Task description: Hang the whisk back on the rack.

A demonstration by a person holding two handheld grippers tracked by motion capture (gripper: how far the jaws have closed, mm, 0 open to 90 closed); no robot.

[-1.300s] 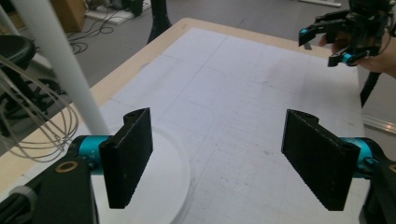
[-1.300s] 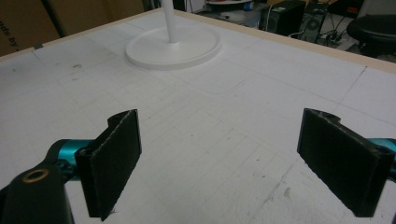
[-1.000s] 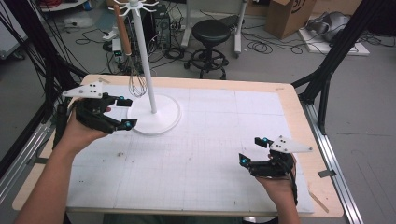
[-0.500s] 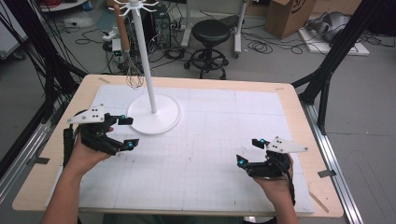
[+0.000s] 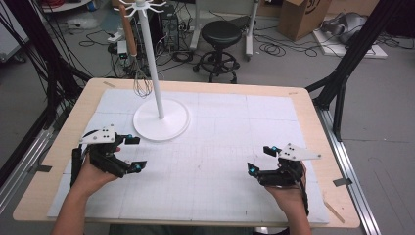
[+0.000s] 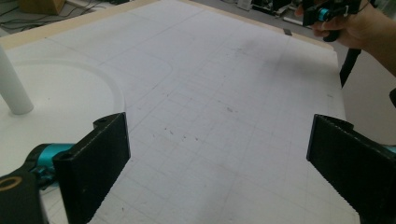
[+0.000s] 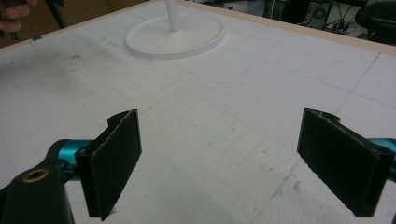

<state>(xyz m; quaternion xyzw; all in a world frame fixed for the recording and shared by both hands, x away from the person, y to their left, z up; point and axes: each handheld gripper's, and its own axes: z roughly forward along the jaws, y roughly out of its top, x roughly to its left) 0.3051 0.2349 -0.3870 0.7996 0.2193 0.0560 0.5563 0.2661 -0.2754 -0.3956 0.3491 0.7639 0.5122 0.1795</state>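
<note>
My left gripper (image 5: 136, 153) hovers low over the white gridded mat (image 5: 220, 127), in front of and left of the white stand's round base (image 5: 169, 128). Its jaws have just been opening and now stand wide apart with nothing between them (image 6: 219, 172). A whisk (image 5: 141, 83) with a wooden handle hangs from the stand's hooks beside the pole (image 5: 152, 63). My right gripper (image 5: 260, 159) rests near the mat's front right, open and empty (image 7: 238, 163). The stand base (image 7: 175, 37) lies far ahead of it, and in the left gripper view the base (image 6: 56, 102) is close on the left.
The mat lies on a wooden table (image 5: 318, 147) with bare edges all round. A black stool (image 5: 222, 36), cables and a cardboard box (image 5: 306, 17) sit on the floor behind. A black frame leg (image 5: 342, 73) stands at the right.
My left hand has drawn back from beside the stand base toward the front edge and sunk lower, its jaws spreading wider. The right hand has kept still.
</note>
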